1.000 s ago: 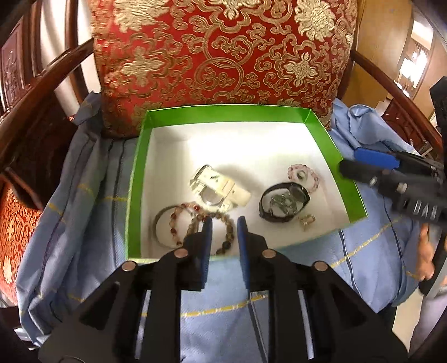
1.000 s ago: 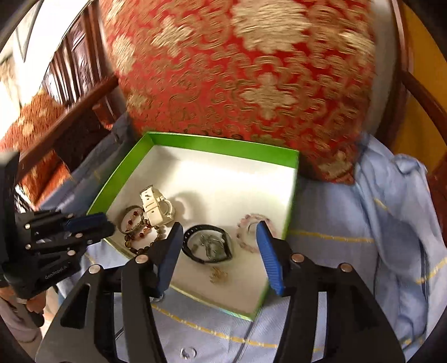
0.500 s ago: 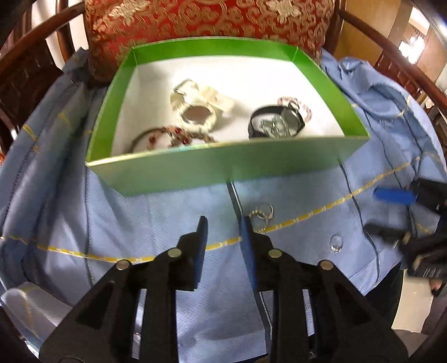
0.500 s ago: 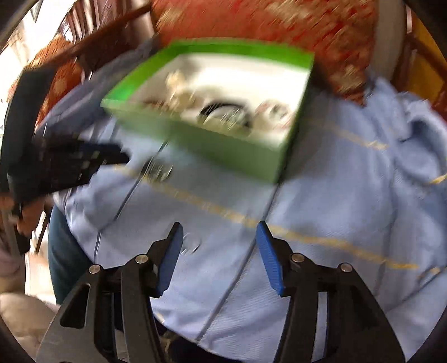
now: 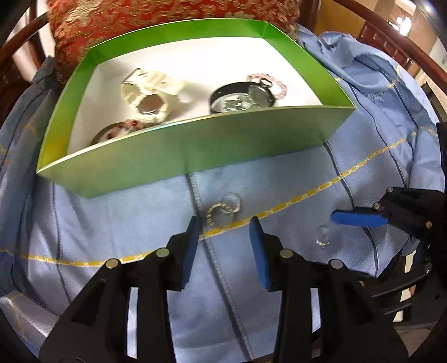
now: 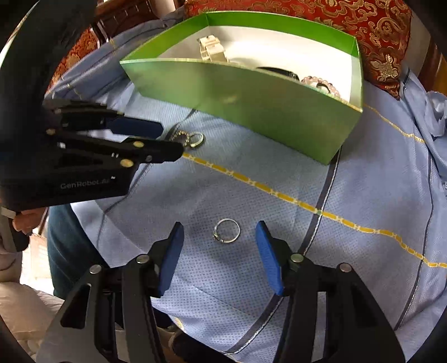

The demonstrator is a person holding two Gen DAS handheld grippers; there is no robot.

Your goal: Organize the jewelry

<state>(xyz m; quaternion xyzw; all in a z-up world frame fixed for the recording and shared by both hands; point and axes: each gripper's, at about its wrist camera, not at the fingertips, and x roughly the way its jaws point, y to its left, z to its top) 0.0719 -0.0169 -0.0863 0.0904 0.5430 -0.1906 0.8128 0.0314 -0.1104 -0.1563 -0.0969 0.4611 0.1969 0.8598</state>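
Observation:
A green box [image 5: 195,156] with a white inside holds a white watch [image 5: 148,92], a black watch [image 5: 243,96] and bead bracelets. In front of it, on the blue cloth, lie a beaded gold ring and a silver ring [image 5: 223,209] touching each other. My left gripper [image 5: 225,226] hovers just before them, its jaws opening, nothing between them. In the right wrist view a thin silver ring [image 6: 226,230] lies flat between the fingertips of my right gripper [image 6: 219,227]. Its jaws are closing, and the pads stand clear of the ring.
The blue cloth [image 6: 363,181] with yellow stripes covers a wooden chair seat. A red and gold cushion [image 5: 139,25] stands behind the box. The left gripper [image 6: 170,138] reaches in from the left in the right wrist view. A person's hand [image 6: 25,220] holds it.
Both grippers came down from over the box to the cloth in front of it. The left jaws have widened. The right jaws now frame the silver ring.

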